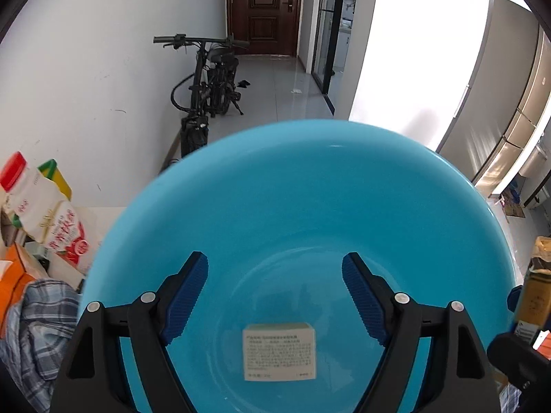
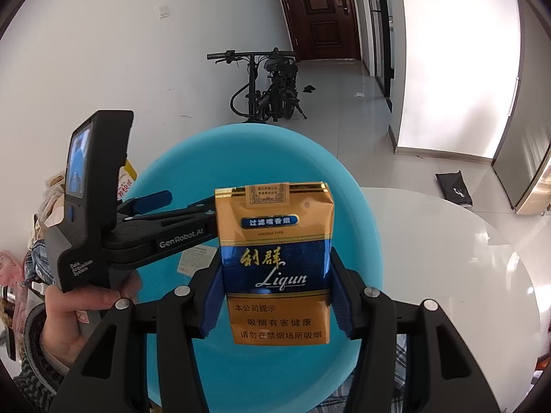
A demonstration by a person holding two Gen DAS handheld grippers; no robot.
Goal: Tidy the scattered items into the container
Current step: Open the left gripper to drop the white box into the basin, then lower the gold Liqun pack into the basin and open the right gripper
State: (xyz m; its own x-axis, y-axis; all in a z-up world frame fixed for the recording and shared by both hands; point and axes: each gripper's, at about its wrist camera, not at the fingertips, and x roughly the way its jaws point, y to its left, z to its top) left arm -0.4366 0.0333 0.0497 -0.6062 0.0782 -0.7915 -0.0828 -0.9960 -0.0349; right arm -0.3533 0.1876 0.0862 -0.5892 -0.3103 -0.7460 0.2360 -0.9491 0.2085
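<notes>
A big light-blue basin (image 1: 310,189) fills the left wrist view, and a small white box (image 1: 279,351) with printed text lies on its bottom. My left gripper (image 1: 275,275) is open and empty over the basin, above that box. In the right wrist view my right gripper (image 2: 275,296) is shut on a gold and blue cigarette pack (image 2: 277,261), held upright over the basin (image 2: 354,206). The left gripper (image 2: 179,203) reaches in from the left there, held by a hand (image 2: 86,306). The white box (image 2: 194,258) shows partly behind it.
A milk bottle (image 1: 44,213), cartons, an orange box (image 1: 13,275) and a plaid cloth (image 1: 38,330) lie left of the basin. A white glossy table (image 2: 465,258) extends right. A black bicycle (image 1: 210,82) stands on the floor by the far wall.
</notes>
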